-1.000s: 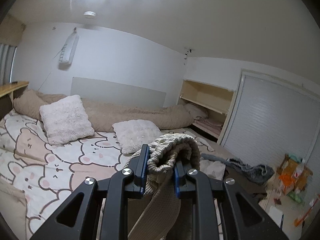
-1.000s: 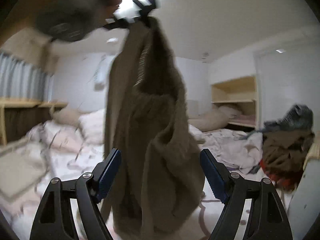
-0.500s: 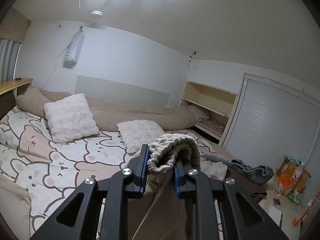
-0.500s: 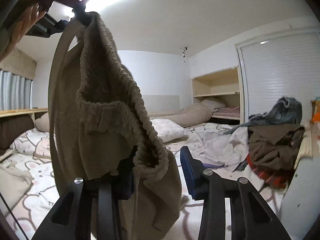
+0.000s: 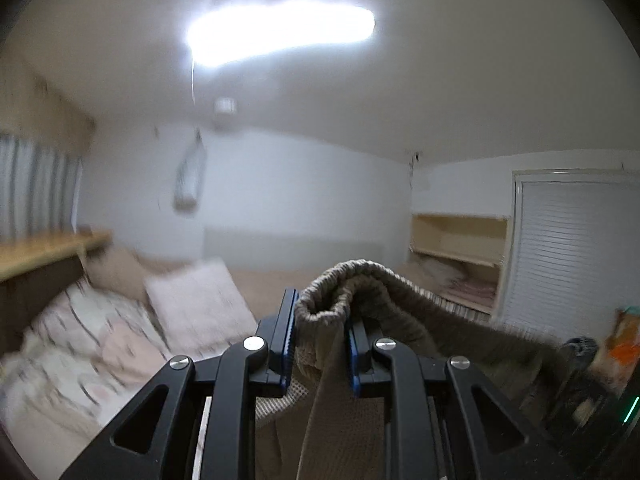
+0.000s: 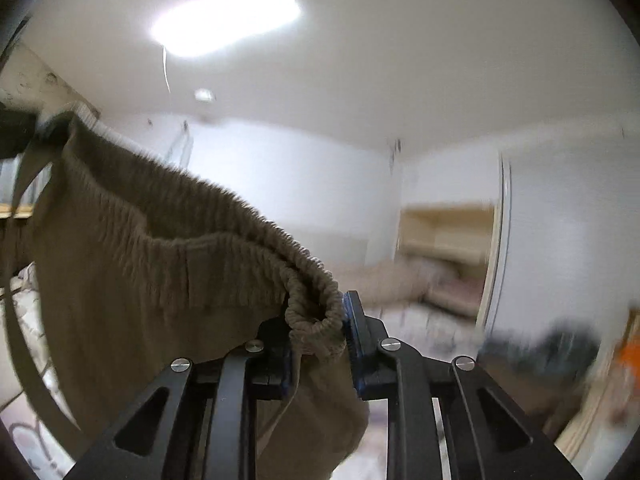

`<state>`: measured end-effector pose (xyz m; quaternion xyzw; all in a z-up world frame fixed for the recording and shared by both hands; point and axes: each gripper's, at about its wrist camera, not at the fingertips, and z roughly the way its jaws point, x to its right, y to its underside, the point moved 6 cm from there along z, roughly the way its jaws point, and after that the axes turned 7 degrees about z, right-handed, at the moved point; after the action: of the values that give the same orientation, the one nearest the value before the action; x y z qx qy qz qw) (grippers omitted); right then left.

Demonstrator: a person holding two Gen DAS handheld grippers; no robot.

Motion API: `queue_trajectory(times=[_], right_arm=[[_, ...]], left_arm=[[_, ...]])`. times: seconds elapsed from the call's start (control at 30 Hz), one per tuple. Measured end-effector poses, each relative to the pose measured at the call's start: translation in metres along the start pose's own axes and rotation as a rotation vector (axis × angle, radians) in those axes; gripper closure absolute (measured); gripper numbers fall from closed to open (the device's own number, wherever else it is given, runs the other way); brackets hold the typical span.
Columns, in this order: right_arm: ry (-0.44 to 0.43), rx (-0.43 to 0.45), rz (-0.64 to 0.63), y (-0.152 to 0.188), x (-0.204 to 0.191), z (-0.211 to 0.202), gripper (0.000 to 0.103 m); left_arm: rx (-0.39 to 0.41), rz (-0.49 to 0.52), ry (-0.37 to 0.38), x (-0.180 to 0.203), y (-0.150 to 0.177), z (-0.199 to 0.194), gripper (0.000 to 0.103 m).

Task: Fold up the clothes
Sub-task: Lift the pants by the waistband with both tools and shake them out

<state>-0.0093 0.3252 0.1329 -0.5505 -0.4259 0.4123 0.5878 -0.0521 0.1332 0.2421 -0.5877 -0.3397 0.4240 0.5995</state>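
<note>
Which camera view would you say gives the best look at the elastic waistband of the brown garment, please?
The right wrist view: the waistband stretches in a long arc across it to the right gripper. The left wrist view shows only a bunched bit in the left gripper.

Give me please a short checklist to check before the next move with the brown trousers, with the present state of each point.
1. Left gripper shut on the ribbed waistband: ok.
2. Right gripper shut on the waistband's other end: ok.
3. Waistband stretched between the two grippers, no twist: cannot tell; it runs up and left in the right wrist view, slightly slack.
4. Brown trousers hanging free below the waistband: cannot tell, the legs are out of view.
5. Bed bare enough to lay them down: cannot tell; the view is blurred, and a pillow lies there.
</note>
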Motion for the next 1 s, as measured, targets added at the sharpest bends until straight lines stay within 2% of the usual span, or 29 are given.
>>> queue_trajectory(times=[0.13, 0.27, 0.33, 0.43, 0.57, 0.77, 0.83, 0.9, 1.0], right_arm=[[-0.02, 0.171, -0.121, -0.106, -0.009, -0.023, 0.081], [-0.003, 0.37, -0.233, -0.186, -0.027, -0.082, 0.081], [-0.001, 0.425, -0.266, -0.209, -0.032, -0.109, 0.081], [-0.003, 0.478, -0.313, -0.235, -0.04, -0.15, 0.081], [-0.054, 0.433, -0.324, -0.23, -0.047, -0.183, 0.081], [-0.156, 0.33, -0.267, -0.175, -0.066, -0.215, 0.081], [-0.192, 0.27, -0.234, -0.156, -0.076, -0.207, 0.081], [-0.209, 0.188, -0.212, -0.137, -0.085, -0.182, 0.081], [-0.221, 0.049, -0.205, -0.1, -0.104, -0.126, 0.081]], left_arm=[[0.123, 0.088, -0.084, -0.016, -0.031, -0.029, 0.082], [0.259, 0.15, -0.147, -0.034, -0.077, -0.081, 0.079], [0.321, 0.177, -0.172, -0.041, -0.098, -0.111, 0.078], [0.381, 0.22, -0.217, -0.044, -0.113, -0.154, 0.076], [0.368, 0.206, -0.241, -0.048, -0.1, -0.189, 0.076], [0.286, 0.169, -0.313, -0.054, -0.052, -0.192, 0.076], [0.258, 0.157, -0.337, -0.055, -0.036, -0.194, 0.076], [0.214, 0.153, -0.361, -0.059, -0.017, -0.185, 0.076], [0.049, 0.18, -0.379, -0.075, 0.031, -0.117, 0.075]])
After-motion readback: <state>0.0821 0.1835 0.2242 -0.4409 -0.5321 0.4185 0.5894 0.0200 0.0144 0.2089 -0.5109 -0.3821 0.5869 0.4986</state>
